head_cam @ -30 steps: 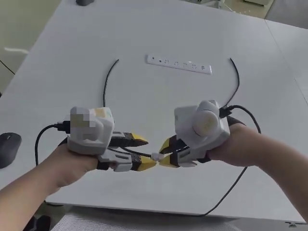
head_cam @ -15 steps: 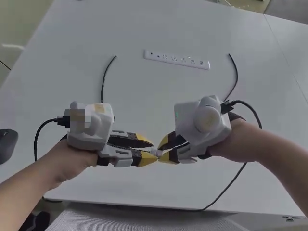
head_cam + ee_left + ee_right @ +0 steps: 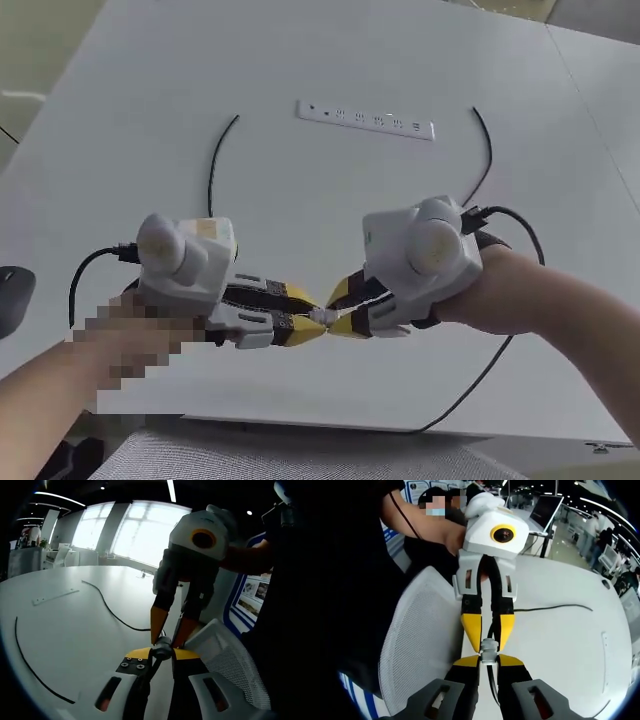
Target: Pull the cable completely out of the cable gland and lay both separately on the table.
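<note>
A small pale cable gland hangs in the air over the table's near edge, between the yellow tips of both grippers. My left gripper comes from the left and is shut on the gland. A black cable runs back between its jaws. My right gripper meets it tip to tip from the right. In the right gripper view the gland sits just beyond my right gripper. That gripper is shut on the black cable, which trails back between its jaws.
The white table carries a white power strip at the back and two loose black cables, one at left, one at right. A dark mouse lies at the left edge. A white mesh chair is below the near edge.
The head camera has shifted a little. The two grippers have drawn slightly closer, tips still together at the gland, and the left jaws look narrower around it.
</note>
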### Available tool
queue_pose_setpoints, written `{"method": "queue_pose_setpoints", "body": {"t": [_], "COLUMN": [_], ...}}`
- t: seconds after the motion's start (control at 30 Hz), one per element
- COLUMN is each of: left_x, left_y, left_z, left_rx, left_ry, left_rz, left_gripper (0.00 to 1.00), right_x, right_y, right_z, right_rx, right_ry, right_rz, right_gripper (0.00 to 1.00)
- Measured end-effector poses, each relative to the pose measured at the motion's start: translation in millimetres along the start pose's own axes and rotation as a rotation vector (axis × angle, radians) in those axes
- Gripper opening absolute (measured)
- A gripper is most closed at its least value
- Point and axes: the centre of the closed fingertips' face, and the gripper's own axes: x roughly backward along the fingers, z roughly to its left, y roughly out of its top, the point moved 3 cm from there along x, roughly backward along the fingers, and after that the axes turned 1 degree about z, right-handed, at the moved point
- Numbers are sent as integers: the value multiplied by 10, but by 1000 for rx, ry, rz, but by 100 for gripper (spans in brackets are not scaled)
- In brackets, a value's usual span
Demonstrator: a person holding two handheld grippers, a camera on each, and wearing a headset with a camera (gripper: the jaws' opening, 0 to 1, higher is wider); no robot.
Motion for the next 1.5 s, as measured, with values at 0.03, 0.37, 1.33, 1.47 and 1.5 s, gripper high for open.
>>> {"method": "queue_pose_setpoints", "body": {"t": [0.03,0.37,1.33,1.47,1.5], "left_x": [3,15,26,14,14], "left_y": [4,29,294,312,314], "left_z": [-1,1,-41,-60,-62], "left_rx": [-2,-18,-113,-133,-135], "left_ry": [1,10,15,17,18], "left_rz": [-2,0,-1,5,5], "left_gripper": [16,15,15,15,15], "right_x": [3,18,314,319,322], "right_y": [-1,-3,24,-20,-19], "right_z": [-2,-1,-179,-160,-139], "right_rx": [0,12,-643,-707,-721], "right_ry": [-1,-35,354,430,455], "right_rz": [-8,-67,-545,-554,-554], "right_gripper": [7,8,14,13,13]}}
